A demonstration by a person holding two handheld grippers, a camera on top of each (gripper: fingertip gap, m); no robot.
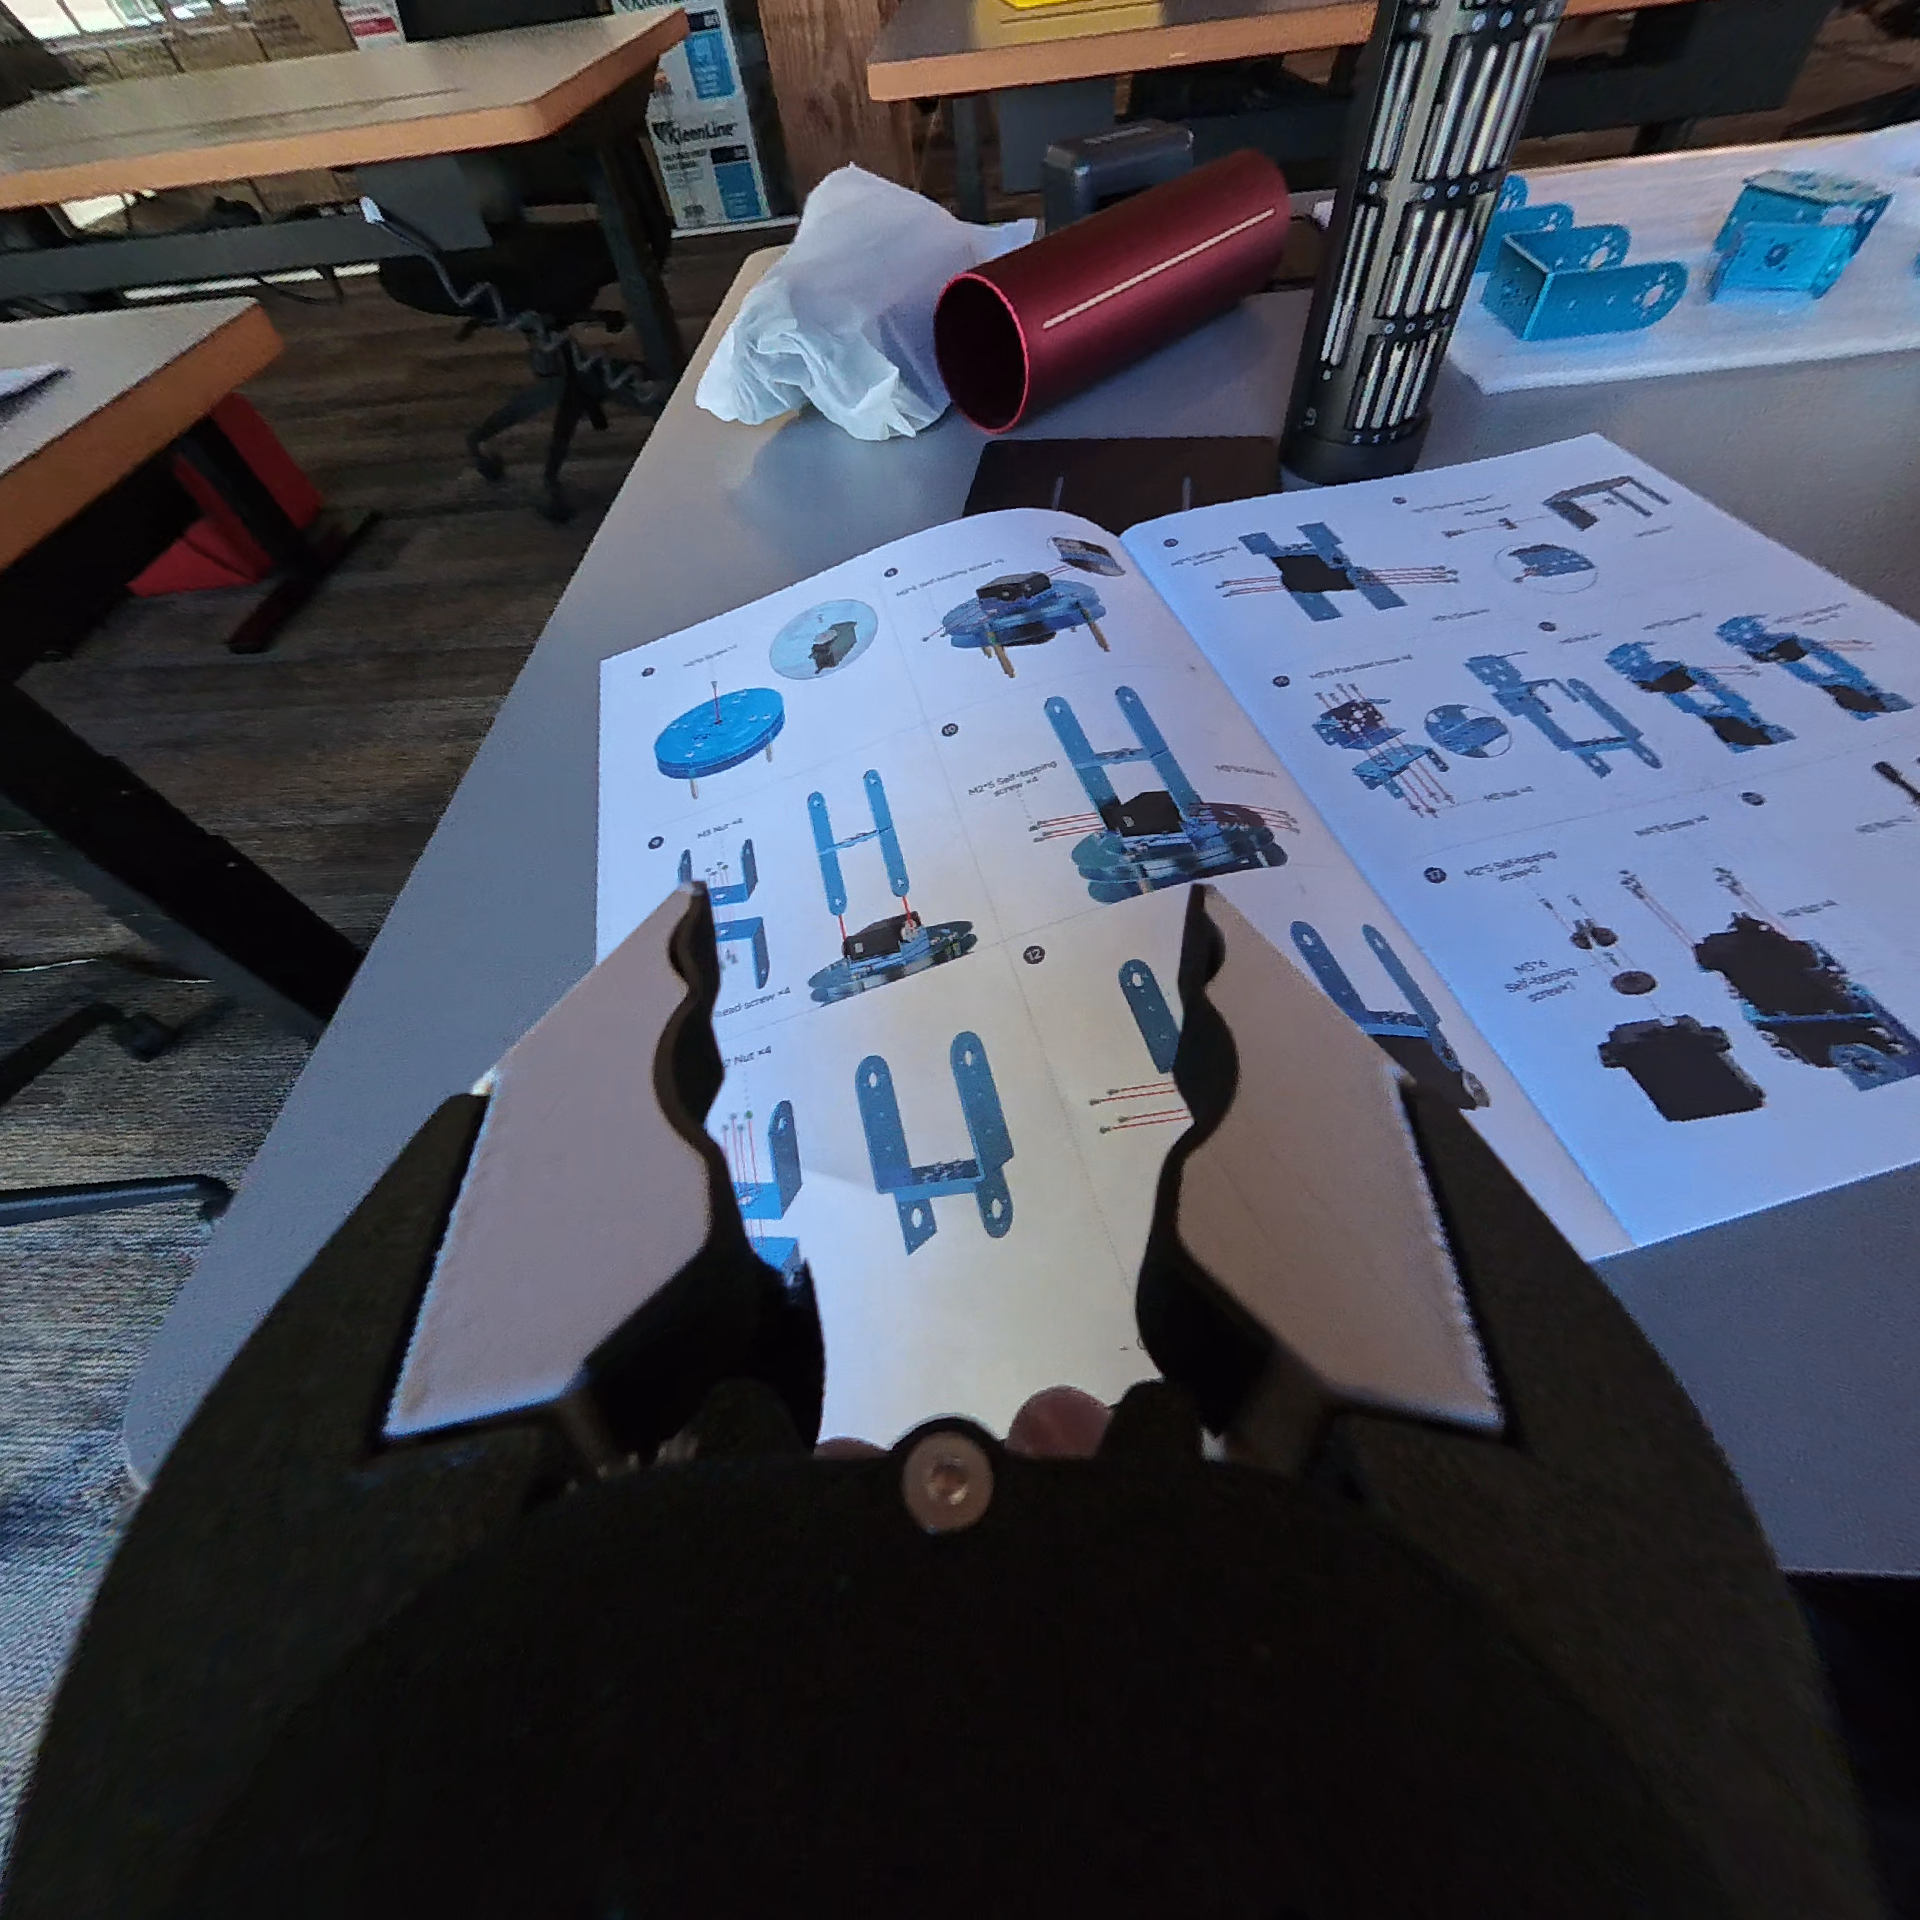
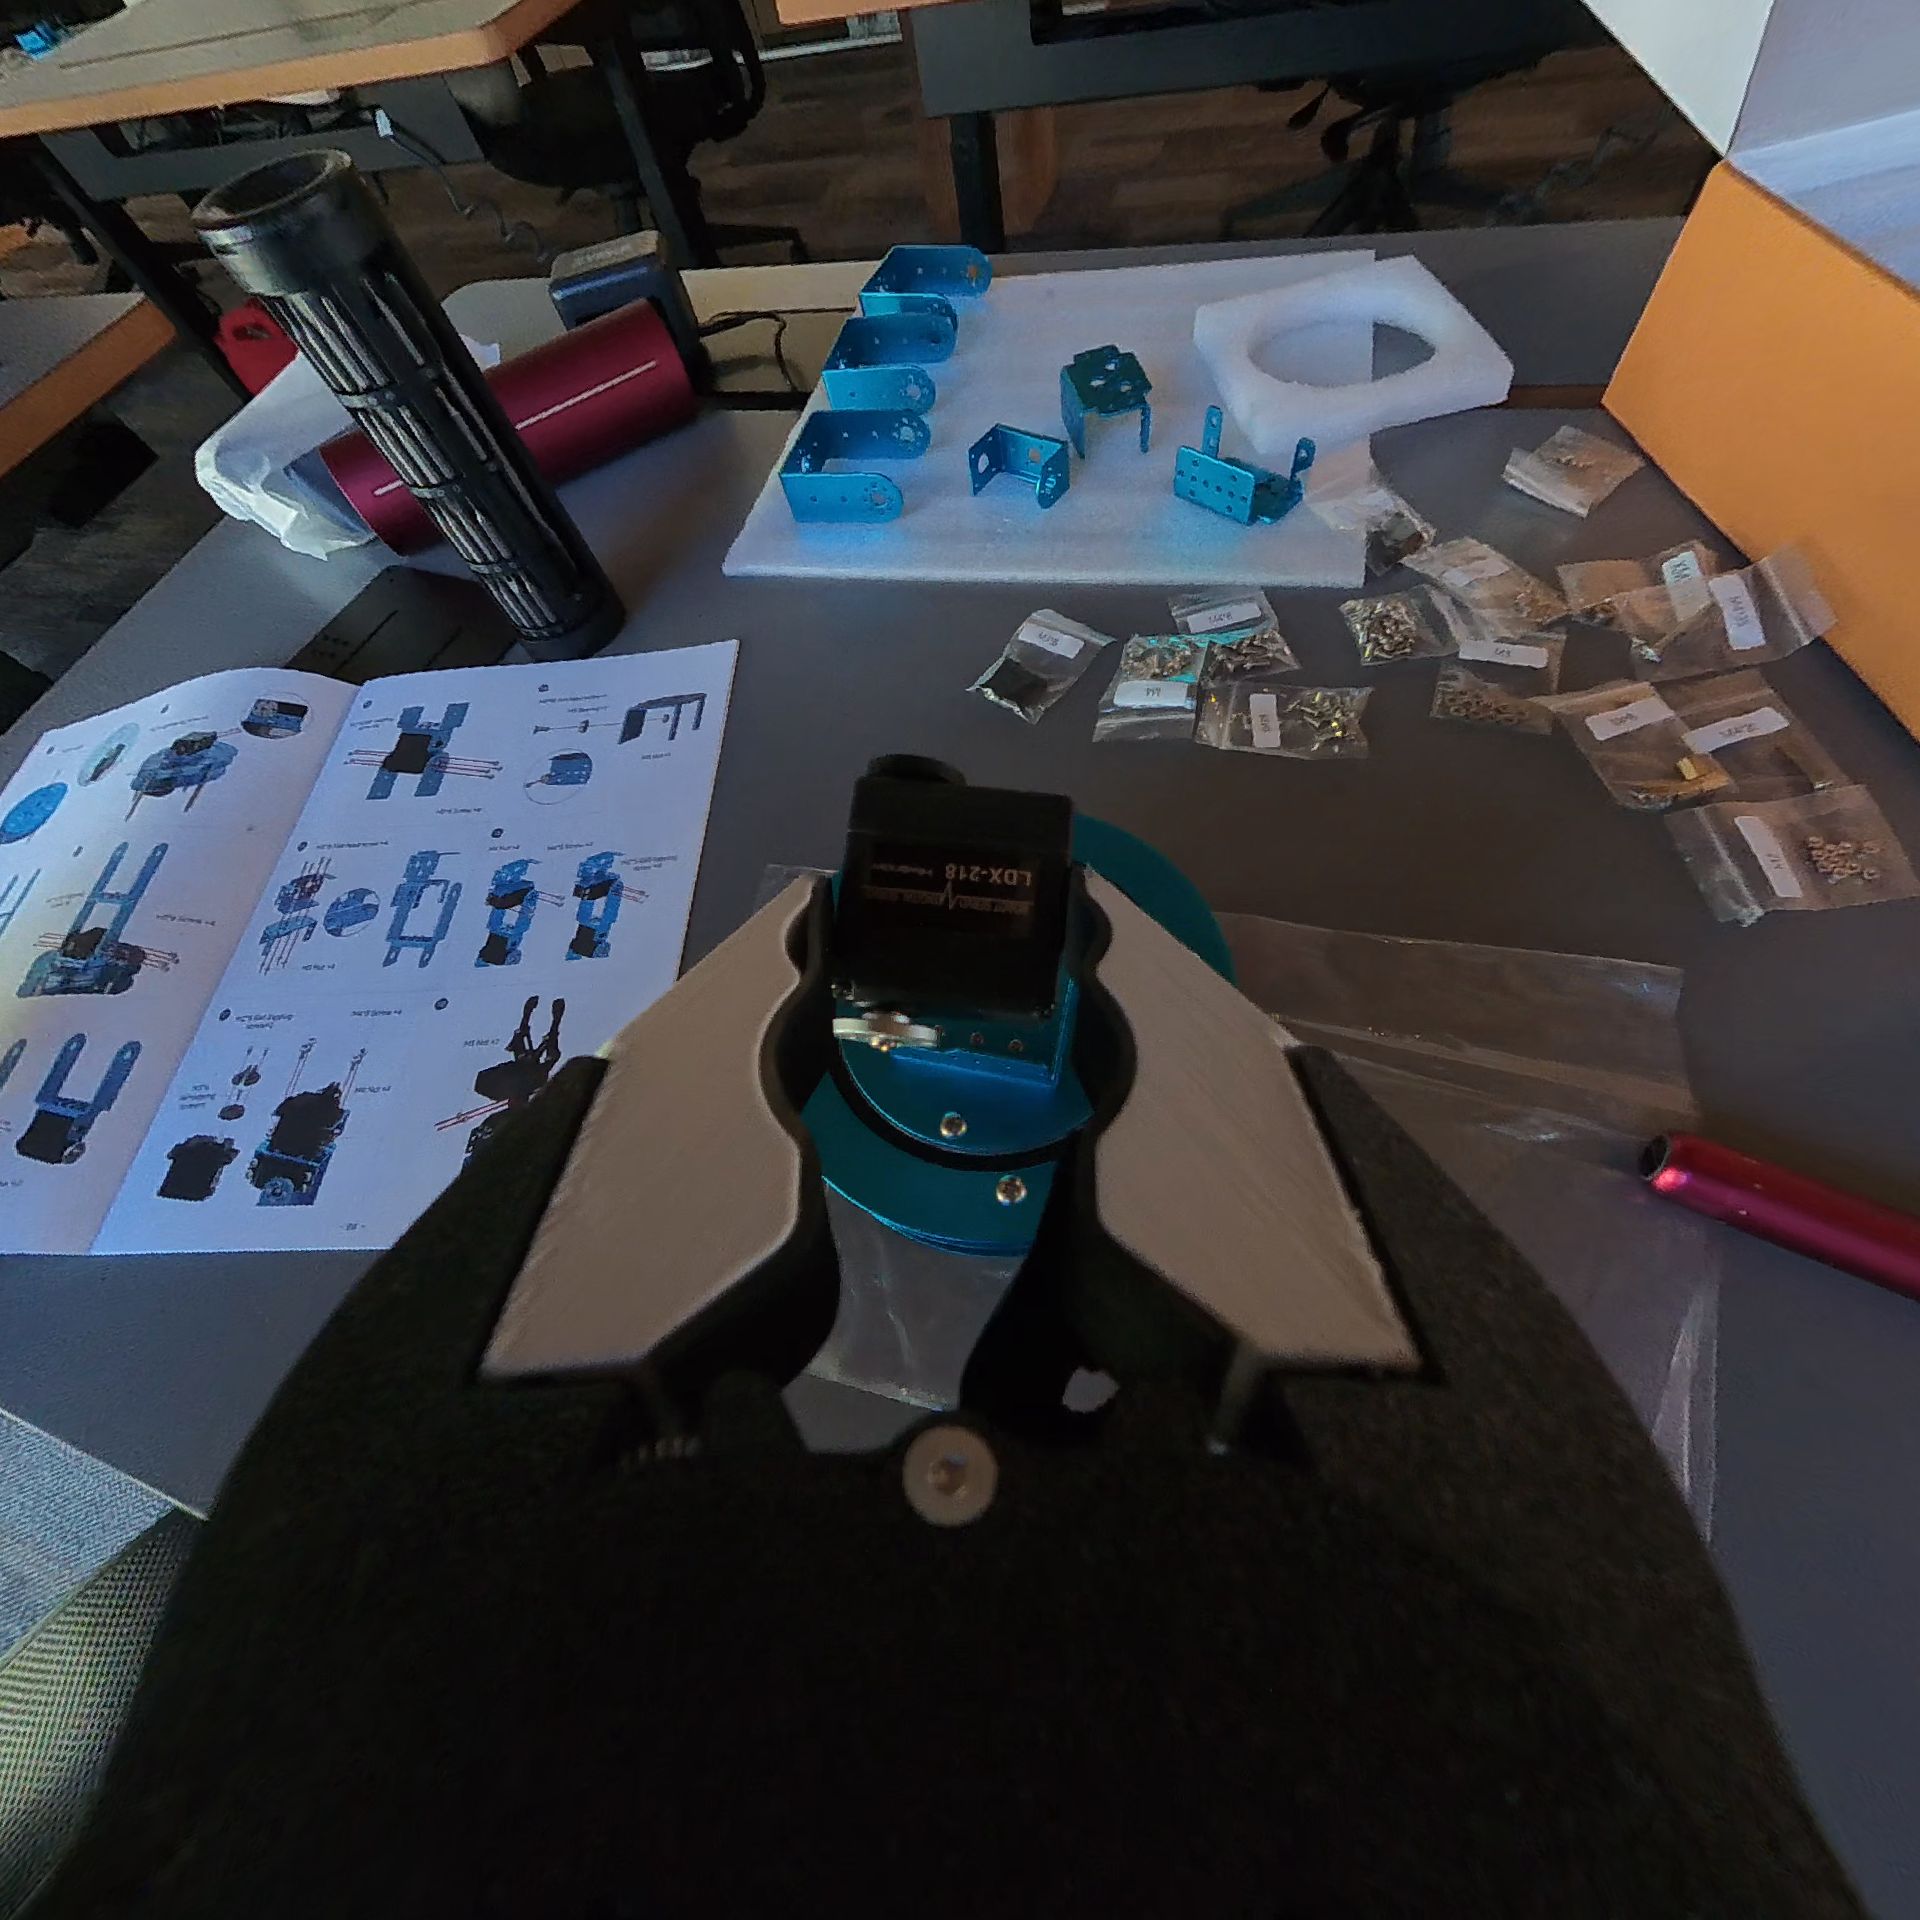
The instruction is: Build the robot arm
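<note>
The grey table (image 2: pixel 1351 852) is carrying everything. The open white instruction booklet of blue assembly drawings (image 1: pixel 1195 831) is lying at its near left, and the left gripper (image 1: pixel 951 904) is hovering over the booklet's left page, fingers spread and holding nothing. Behind it a dark red metal tube (image 1: pixel 1112 281) is lying beside an upright black slotted cylinder (image 1: pixel 1403 239). A white foam sheet (image 2: pixel 1039 540) is bearing blue metal brackets (image 2: pixel 852 478). The right gripper (image 2: pixel 953 894) is pinching the black box-shaped servo motor (image 2: pixel 951 904), which is standing on a blue round metal base (image 2: pixel 914 1174). Small clear bags of screws (image 2: pixel 1278 717) are lying beyond.
</note>
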